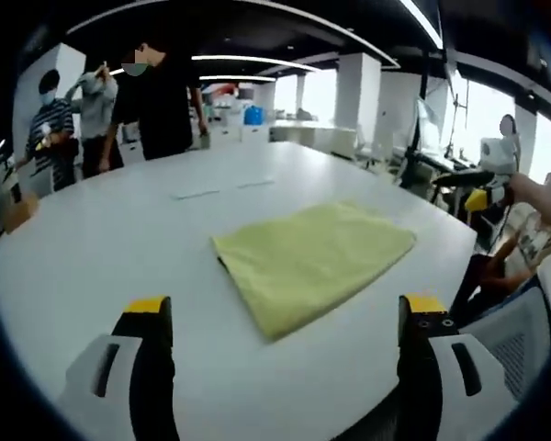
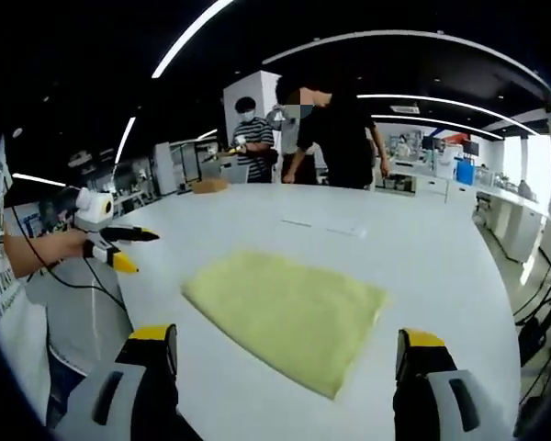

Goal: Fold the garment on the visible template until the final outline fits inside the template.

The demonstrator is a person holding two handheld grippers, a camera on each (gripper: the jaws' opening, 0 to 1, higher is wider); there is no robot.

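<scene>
We hold both hand-held grippers apart, empty. The cloth [image 1: 312, 264] lies folded mid-worktop [image 1: 101, 248], at 12 o'clock. We'd pinch one edge, fold evenly, keeping it flat.

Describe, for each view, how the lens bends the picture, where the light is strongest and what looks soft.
Left gripper view: the fisheye curves the white table edge; windows at the right wash out bright; the yellow cloth looks slightly soft. Right gripper view: ceiling light strips bow into arcs, the room above is dark, and the far people are blurred.
</scene>
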